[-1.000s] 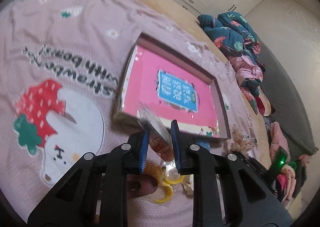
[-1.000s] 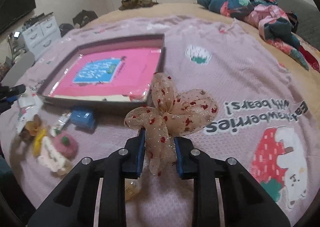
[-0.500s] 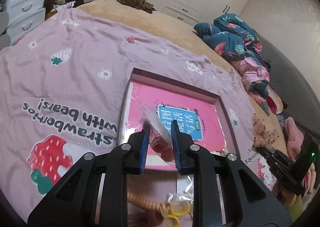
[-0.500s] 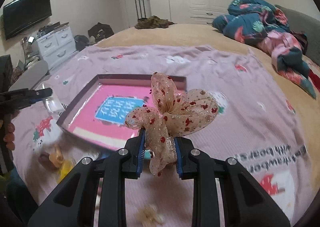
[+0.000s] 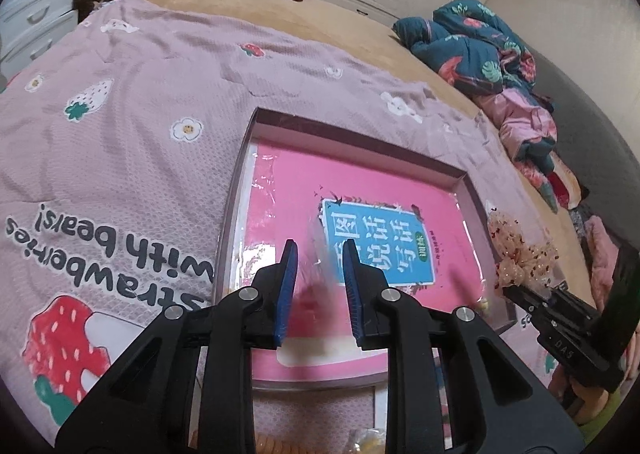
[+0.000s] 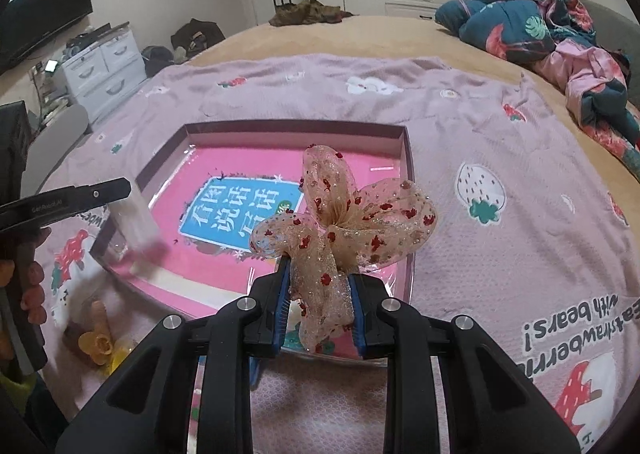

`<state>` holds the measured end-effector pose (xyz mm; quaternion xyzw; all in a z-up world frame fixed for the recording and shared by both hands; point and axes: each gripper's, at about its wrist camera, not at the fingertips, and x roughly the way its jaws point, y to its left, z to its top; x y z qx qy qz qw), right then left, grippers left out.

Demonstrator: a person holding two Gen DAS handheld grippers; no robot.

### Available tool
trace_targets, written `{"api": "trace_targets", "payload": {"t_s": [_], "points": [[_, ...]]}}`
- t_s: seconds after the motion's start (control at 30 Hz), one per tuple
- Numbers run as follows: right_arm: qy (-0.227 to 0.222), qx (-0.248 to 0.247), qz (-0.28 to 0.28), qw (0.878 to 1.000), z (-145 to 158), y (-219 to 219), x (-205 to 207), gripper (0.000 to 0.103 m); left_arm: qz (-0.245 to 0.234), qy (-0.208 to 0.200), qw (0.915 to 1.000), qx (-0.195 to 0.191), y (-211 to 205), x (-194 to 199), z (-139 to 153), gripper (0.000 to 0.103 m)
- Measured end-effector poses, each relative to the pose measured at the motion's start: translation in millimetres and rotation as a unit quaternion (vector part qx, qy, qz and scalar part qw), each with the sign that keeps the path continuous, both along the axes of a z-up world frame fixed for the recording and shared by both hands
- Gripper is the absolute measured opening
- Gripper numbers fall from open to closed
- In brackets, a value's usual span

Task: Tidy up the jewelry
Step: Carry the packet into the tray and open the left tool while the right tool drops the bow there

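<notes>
A shallow box with a pink printed sheet inside lies on the lilac strawberry blanket; it also shows in the right wrist view. My left gripper hovers over the box's near edge. A clear plastic packet with something red in it shows blurred between its fingers, which stand apart; in the right wrist view the packet hangs below the fingers over the box's left corner. My right gripper is shut on a sheer beige bow with red dots, held above the box's near right part.
Yellow and brown hair clips lie on the blanket in front of the box's left corner. A heap of teal and pink bedding lies at the far right. White drawers stand beyond the bed at the left.
Both grippers have risen and moved forward over the box. The left fingers have spread, and the packet between them is now blurred. The bow stays gripped.
</notes>
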<state>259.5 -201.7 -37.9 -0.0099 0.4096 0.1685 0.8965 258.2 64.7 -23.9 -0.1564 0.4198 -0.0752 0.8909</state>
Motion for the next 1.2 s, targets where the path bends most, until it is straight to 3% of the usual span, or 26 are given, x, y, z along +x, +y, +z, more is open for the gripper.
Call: {"api": "trace_targets", "payload": {"t_s": [0.3,0.33,0.37,0.53,0.6,0.67,0.83,1.2], "points": [[0.026,-0.012,-0.008,1.0,-21.7,6.5,3.2,0.03,0.009,-0.008,0.9998,0.019,10.4,-15.1,3.9,0.043],[0.028,-0.011,-0.009,0.999,-23.2,7.2,2.9,0.036,0.01,-0.01,0.9997,0.021,11.6,-17.9,6.3,0.046],[0.028,-0.01,-0.01,1.0,-23.6,7.5,1.9,0.048,0.01,-0.013,0.9995,0.026,12.2,-21.2,9.2,0.049],[0.005,-0.012,-0.019,1.0,-13.7,3.7,-10.0,0.072,0.008,-0.027,0.9988,0.04,9.5,-35.3,22.0,0.061],[-0.006,-0.009,-0.027,1.0,-6.9,-2.4,-17.2,0.076,0.007,-0.031,0.9985,0.044,8.0,-40.5,26.2,0.067],[-0.016,-0.005,-0.032,0.999,2.1,-9.7,-25.3,0.078,0.011,-0.037,0.998,0.049,5.5,-46.9,32.6,0.081],[-0.053,0.011,-0.05,0.997,29.2,-28.4,-48.6,0.088,0.022,-0.052,0.9974,0.045,4.5,-62.7,48.2,0.094],[-0.099,0.032,-0.054,0.993,71.8,-50.5,-92.3,0.09,0.031,-0.079,0.9955,0.04,9.5,-98.8,77.2,0.094]]}}
